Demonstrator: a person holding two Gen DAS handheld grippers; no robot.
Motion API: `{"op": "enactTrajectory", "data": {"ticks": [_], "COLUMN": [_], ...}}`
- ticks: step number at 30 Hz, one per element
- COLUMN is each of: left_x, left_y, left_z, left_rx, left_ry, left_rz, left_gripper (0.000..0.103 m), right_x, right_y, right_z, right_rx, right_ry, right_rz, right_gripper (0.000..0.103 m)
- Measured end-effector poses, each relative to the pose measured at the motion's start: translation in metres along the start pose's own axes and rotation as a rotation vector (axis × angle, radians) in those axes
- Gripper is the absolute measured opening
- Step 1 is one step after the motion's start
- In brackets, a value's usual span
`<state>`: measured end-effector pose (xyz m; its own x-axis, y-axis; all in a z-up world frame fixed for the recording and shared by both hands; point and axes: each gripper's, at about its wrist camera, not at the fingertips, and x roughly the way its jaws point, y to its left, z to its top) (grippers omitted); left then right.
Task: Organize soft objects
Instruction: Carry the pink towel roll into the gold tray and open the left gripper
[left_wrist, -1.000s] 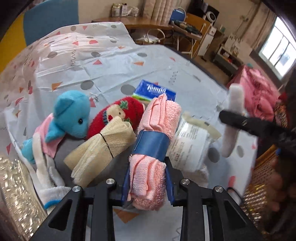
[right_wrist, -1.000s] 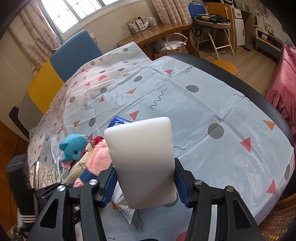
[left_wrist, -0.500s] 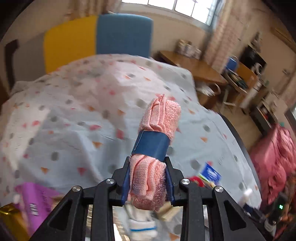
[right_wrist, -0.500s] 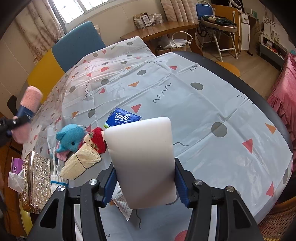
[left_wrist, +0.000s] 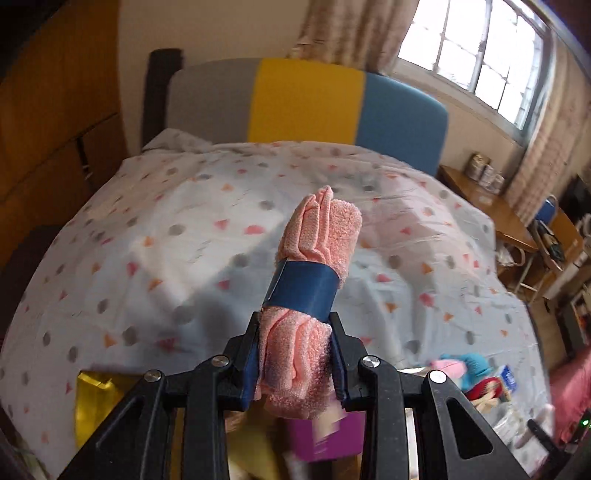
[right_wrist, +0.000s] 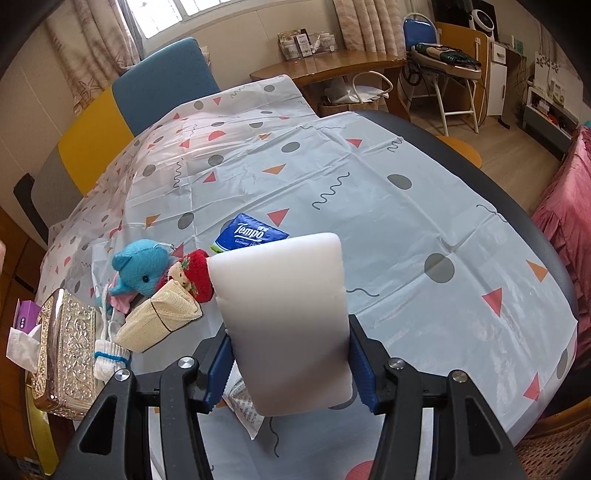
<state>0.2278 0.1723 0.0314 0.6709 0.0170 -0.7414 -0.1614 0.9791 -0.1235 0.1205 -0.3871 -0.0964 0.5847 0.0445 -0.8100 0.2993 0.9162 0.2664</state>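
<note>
From the left wrist camera, the left claw (left_wrist: 295, 360) clamps the lower end of a rolled pink towel (left_wrist: 314, 273) bound by a blue band (left_wrist: 304, 290); the roll stands up and away from the pads, tilted slightly right, above the patterned tablecloth (left_wrist: 147, 258). The claw points downward toward the tabletop's far edge, where a grey, yellow and blue chair back (left_wrist: 306, 99) stands. Below the claw lie a blurred purple box (left_wrist: 325, 439) and a gold-coloured object (left_wrist: 92, 391).

From the right wrist camera, the right claw (right_wrist: 290, 369) grips a white foam block (right_wrist: 284, 314) by its two sides, the block rising upright between the blue pads. Beyond it on the tablecloth, near the left edge, lie a blue plush elephant (right_wrist: 142, 266), a red strawberry doll (right_wrist: 195, 273), a cream rolled cloth (right_wrist: 162, 321), a white sock (right_wrist: 110, 360) and a Tempo tissue pack (right_wrist: 251, 234). An ornate silver tissue box (right_wrist: 66, 354) sits at the left edge.
</note>
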Motion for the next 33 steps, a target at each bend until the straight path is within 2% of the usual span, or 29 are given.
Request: {"op": "enactTrajectory", "data": {"ticks": [5, 9, 13, 18, 22, 24, 26, 28, 33], "left_x": [-0.01, -0.007, 0.005, 0.034, 0.05, 0.047, 0.036, 0.023, -0.006], "left_y": [0.076, 0.107, 0.12, 0.119, 0.11, 0.104, 0.097, 0.093, 0.091], "left_z": [-0.059, -0.108, -0.152, -0.166, -0.163, -0.163, -0.166, -0.169, -0.177], "left_rx": [-0.137, -0.207, -0.255, -0.283, -0.274, -0.25, -0.203, -0.18, -0.143], "left_ry": [0.024, 0.072, 0.15, 0.227, 0.241, 0.221, 0.18, 0.137, 0.072], "left_rz": [0.017, 0.022, 0.023, 0.034, 0.038, 0.04, 0.091, 0.108, 0.128], "left_gripper": [0.033, 0.033, 0.033, 0.034, 0.039, 0.048, 0.064, 0.068, 0.068], "right_x": [0.002, 0.004, 0.008, 0.013, 0.014, 0.015, 0.017, 0.019, 0.019], "right_y": [0.0, 0.001, 0.003, 0.006, 0.006, 0.006, 0.006, 0.007, 0.009], "right_z": [-0.001, -0.002, -0.003, -0.005, -0.006, -0.006, -0.006, -0.006, -0.006], "right_rx": [-0.01, -0.017, -0.029, -0.048, -0.052, -0.055, -0.057, -0.061, -0.07], "right_ry": [0.006, 0.011, 0.024, 0.04, 0.042, 0.046, 0.053, 0.056, 0.055], "right_rz": [-0.03, -0.05, -0.076, -0.1, -0.115, -0.126, -0.135, -0.139, -0.146], "right_gripper": [0.056, 0.056, 0.056, 0.056, 0.056, 0.056, 0.056, 0.056, 0.056]}}
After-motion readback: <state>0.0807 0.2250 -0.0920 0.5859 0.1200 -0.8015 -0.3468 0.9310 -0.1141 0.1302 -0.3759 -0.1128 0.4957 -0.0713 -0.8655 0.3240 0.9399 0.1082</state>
